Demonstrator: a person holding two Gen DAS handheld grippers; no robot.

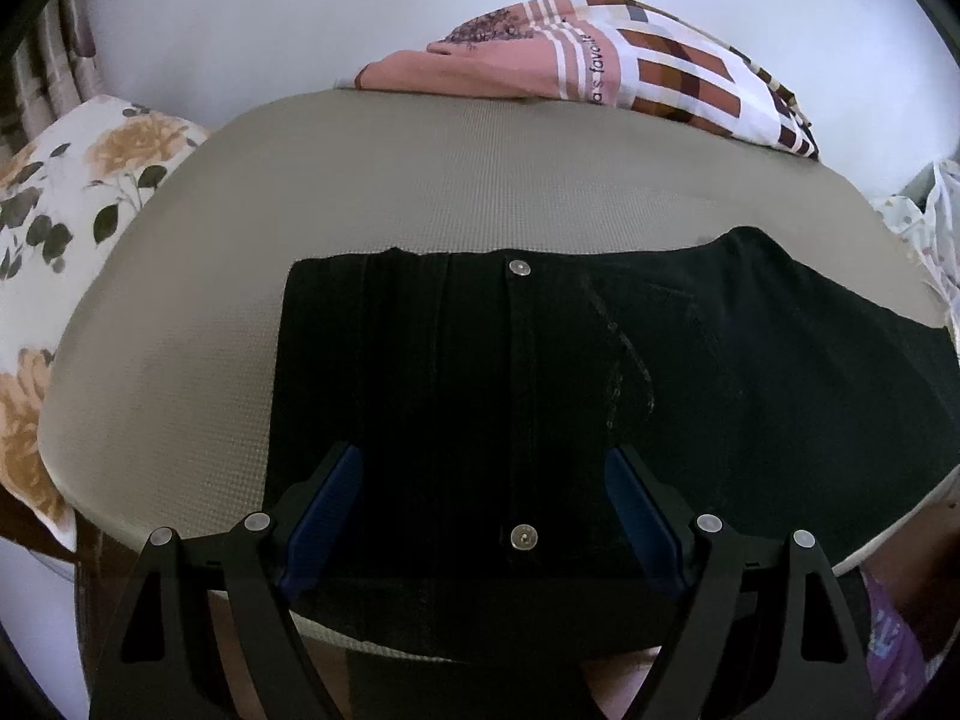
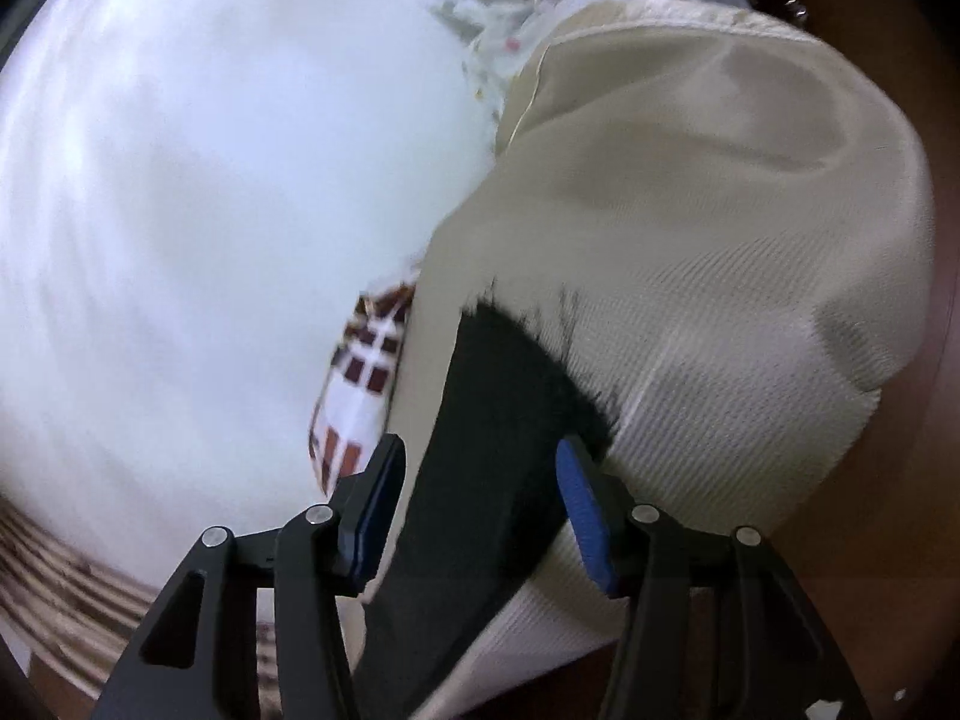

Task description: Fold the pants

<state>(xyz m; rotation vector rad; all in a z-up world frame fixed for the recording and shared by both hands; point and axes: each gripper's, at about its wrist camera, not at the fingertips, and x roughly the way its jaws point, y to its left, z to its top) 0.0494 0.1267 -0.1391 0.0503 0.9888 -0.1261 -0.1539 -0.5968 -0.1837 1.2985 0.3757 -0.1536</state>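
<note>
Black pants [image 1: 600, 372] lie flat on a beige textured mattress [image 1: 420, 180], with two metal buttons [image 1: 519, 267] along the front. My left gripper [image 1: 486, 486] hovers just above the waist part, its blue-padded fingers [image 1: 333, 504] spread wide and open, gripping nothing. In the right wrist view a black pant leg [image 2: 498, 420] with a frayed hem runs across the mattress [image 2: 690, 210] and passes between my right gripper's fingers. The right gripper [image 2: 474, 498] is open: a strip of beige shows between its left pad [image 2: 369, 516] and the cloth.
A floral pillow [image 1: 72, 198] lies left of the mattress. A pink and brown checked blanket [image 1: 630, 60] is bunched at the far edge, also seen as checked blanket [image 2: 360, 372]. A light spotted cloth [image 1: 936, 228] sits at the right. A person's purple sleeve [image 1: 888, 636] is at lower right.
</note>
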